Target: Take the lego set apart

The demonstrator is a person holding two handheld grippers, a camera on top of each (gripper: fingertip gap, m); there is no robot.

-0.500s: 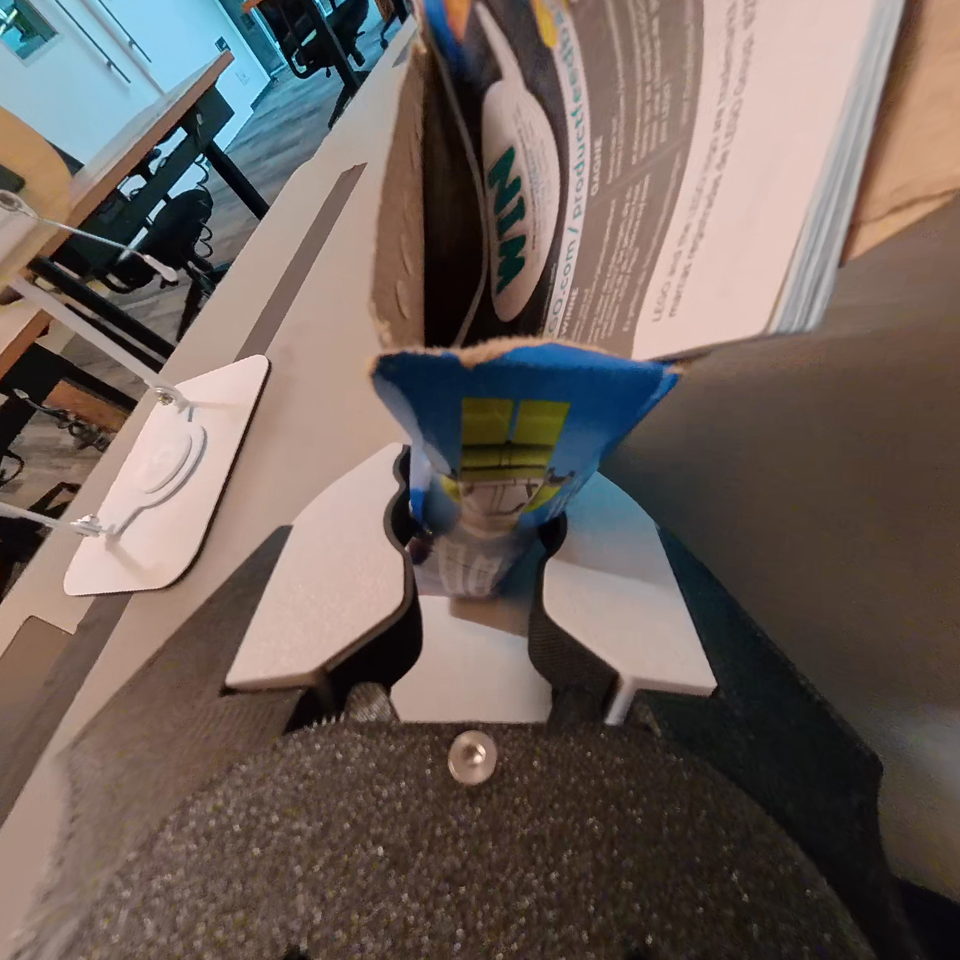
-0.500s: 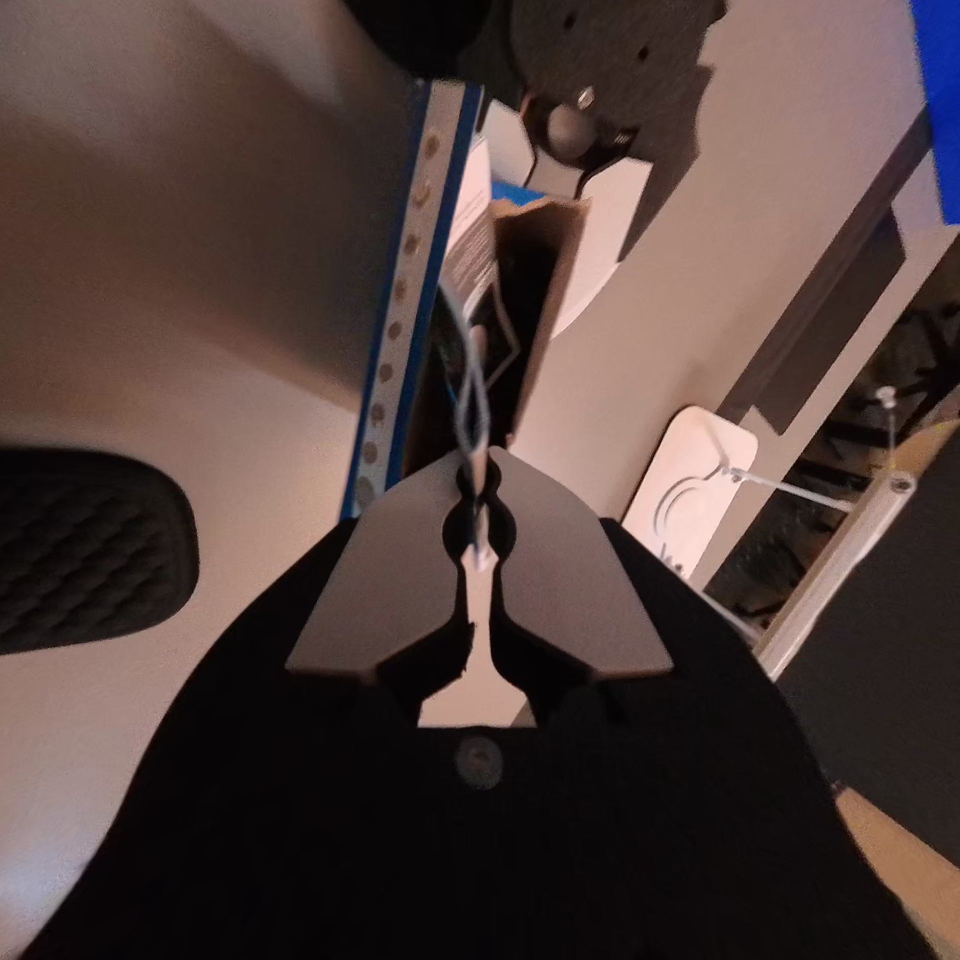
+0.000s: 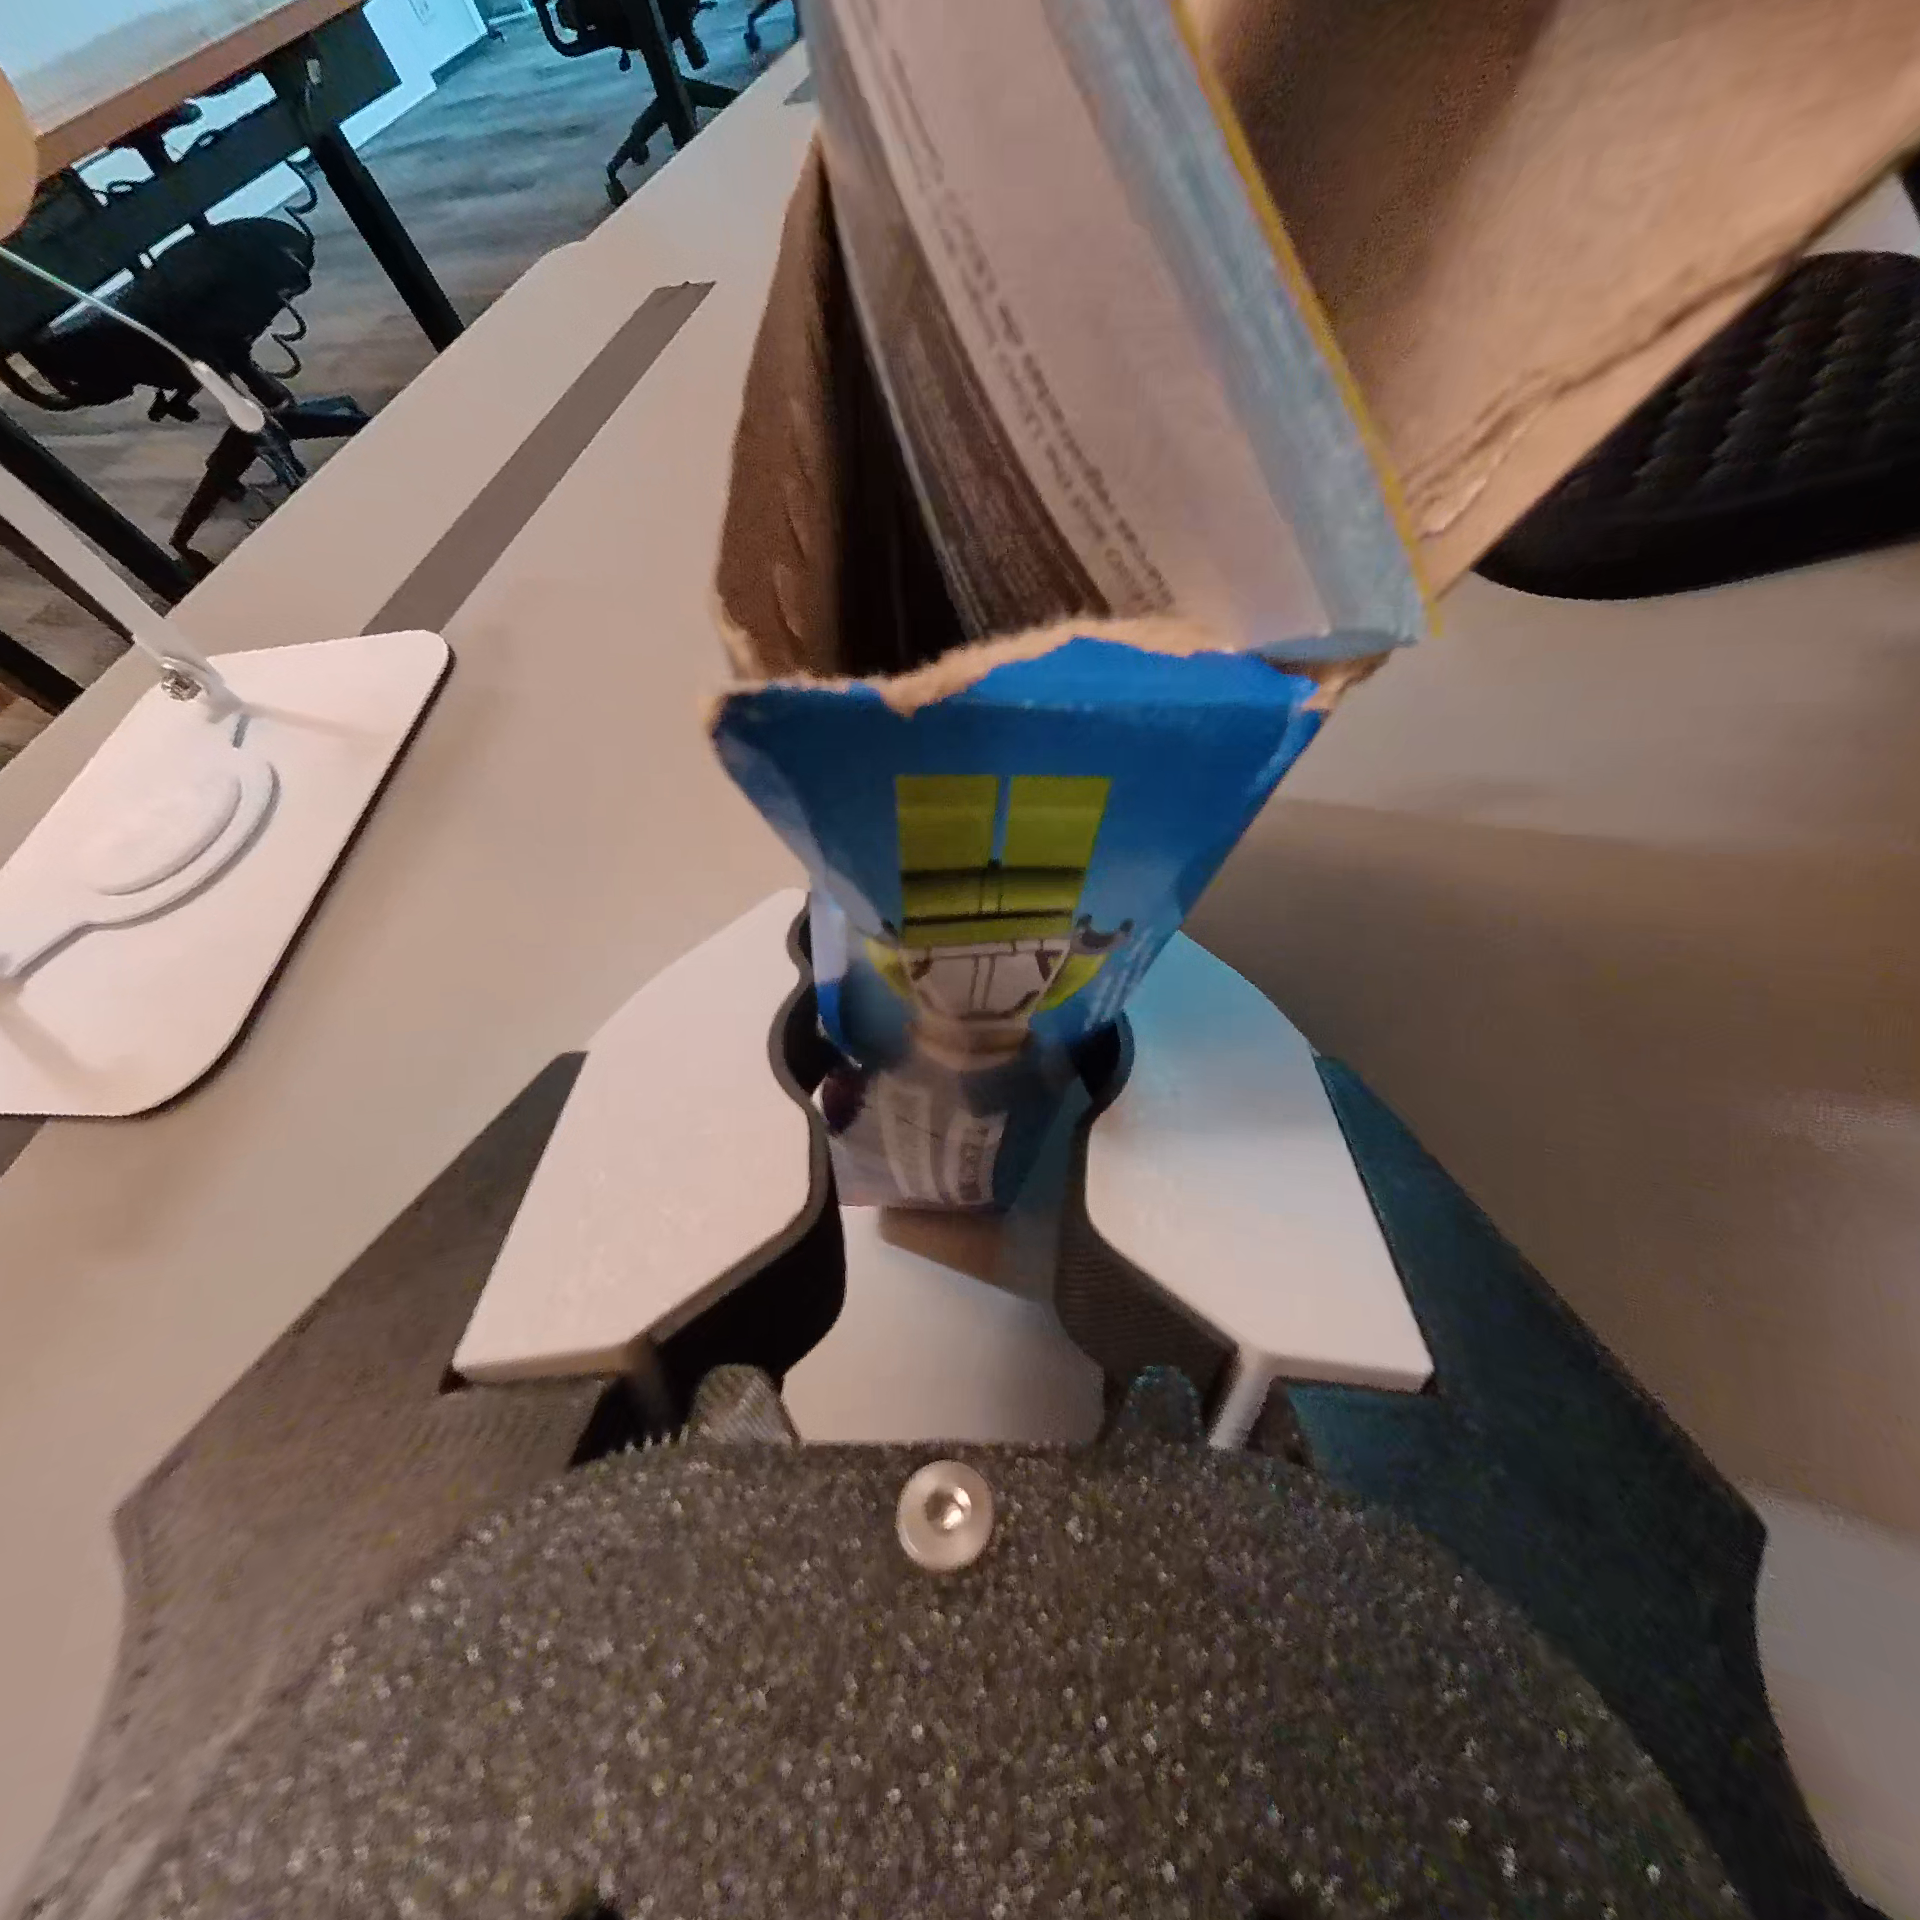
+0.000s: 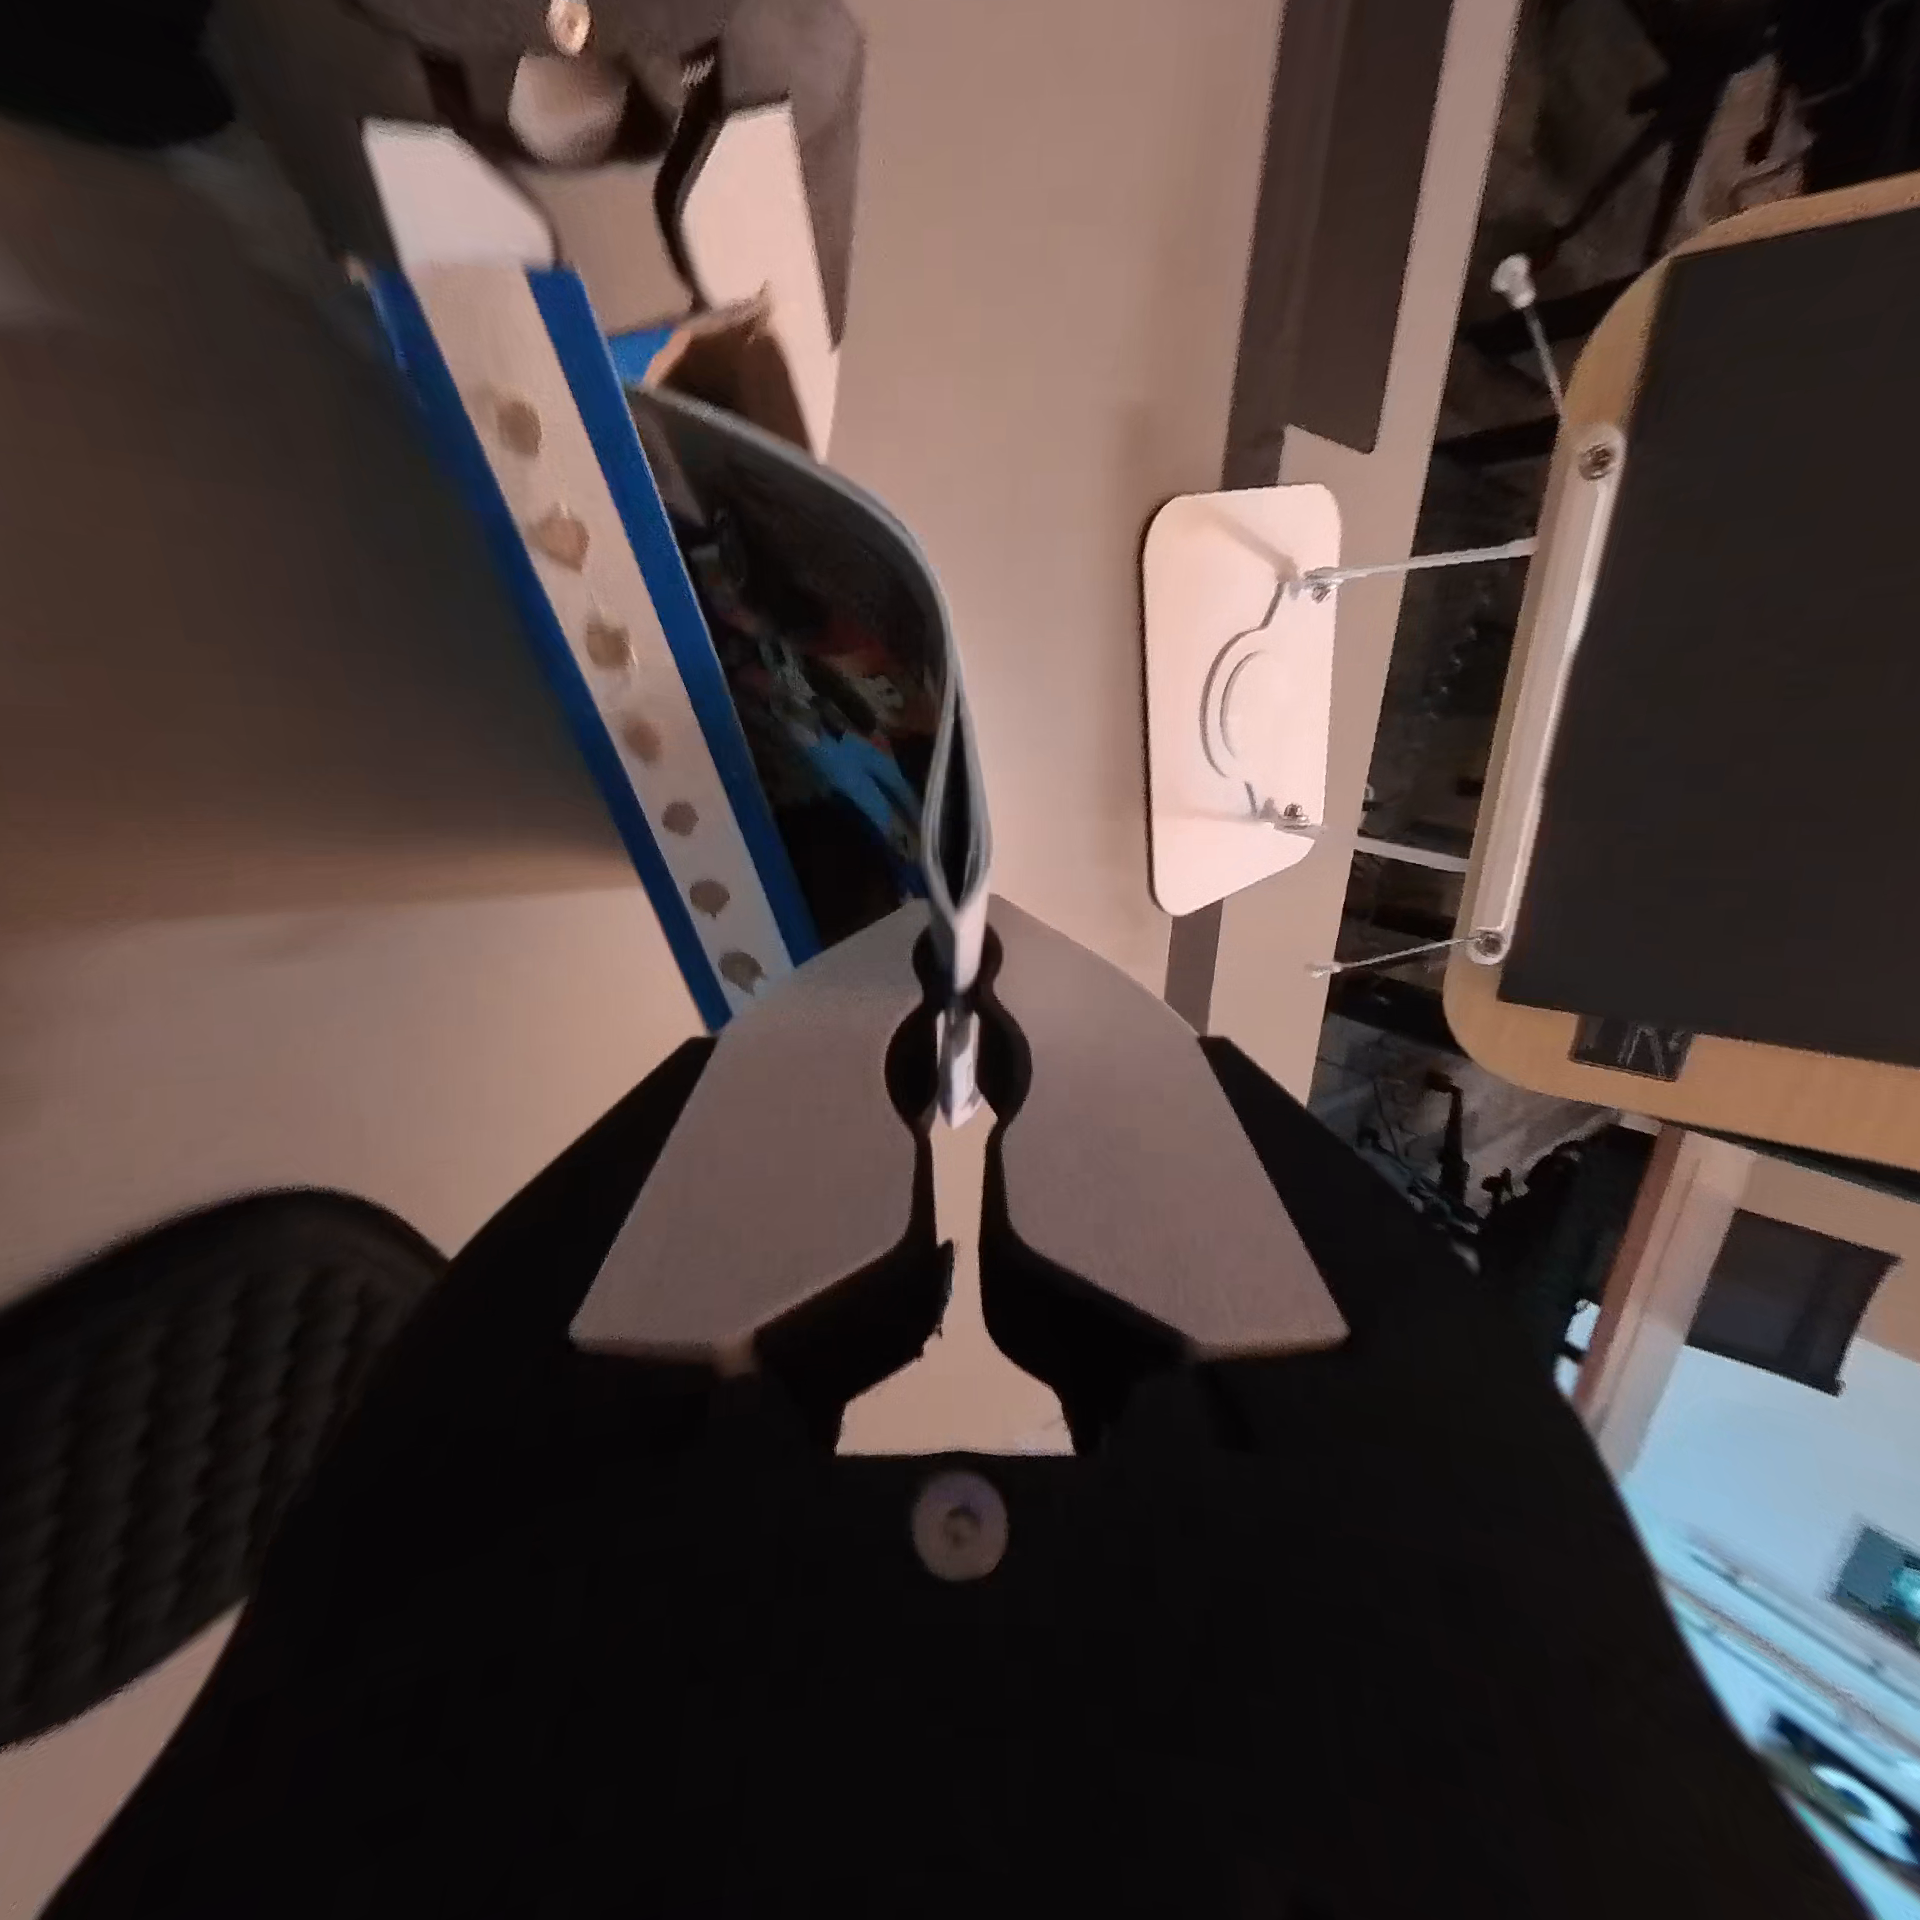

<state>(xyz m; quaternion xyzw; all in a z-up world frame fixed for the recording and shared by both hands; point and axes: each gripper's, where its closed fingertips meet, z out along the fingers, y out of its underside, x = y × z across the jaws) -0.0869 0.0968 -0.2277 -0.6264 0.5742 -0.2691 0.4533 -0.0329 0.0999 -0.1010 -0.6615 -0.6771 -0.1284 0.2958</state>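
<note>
There is one lego box (image 3: 997, 810), blue outside and brown inside, and one instruction booklet (image 3: 1049, 343). There are two grippers. One white plate (image 3: 197, 873) with thin rods lies on the grey table (image 3: 582, 665), at 9 o'clock in the left wrist view.

The left gripper (image 3: 961, 1049) has its jaws closed to a narrow gap on the torn blue flap of the box, which stands up at 12 o'clock from the fingertips. The box mouth is open above the flap, and the booklet comes out of it toward 1 o'clock.

In the right wrist view the right gripper (image 4: 958, 997) has its jaws almost together, pinching the lower edge of the booklet (image 4: 862, 623), which bends away to 11 o'clock. The box edge (image 4: 623, 665), blue with a pale strip, runs just beside it at 10 o'clock. The left gripper (image 4: 665, 135) shows at 12 o'clock, partly cut off by the frame.

The inside of the box is dark and what is there cannot be made out. The booklet top is cut off in the left view, and both views are somewhat blurred.

Compared with half a second ago, the booklet has come further out of the box and now curves widely; before it was only a thin edge between the right fingers. The left grip on the flap is unchanged.
</note>
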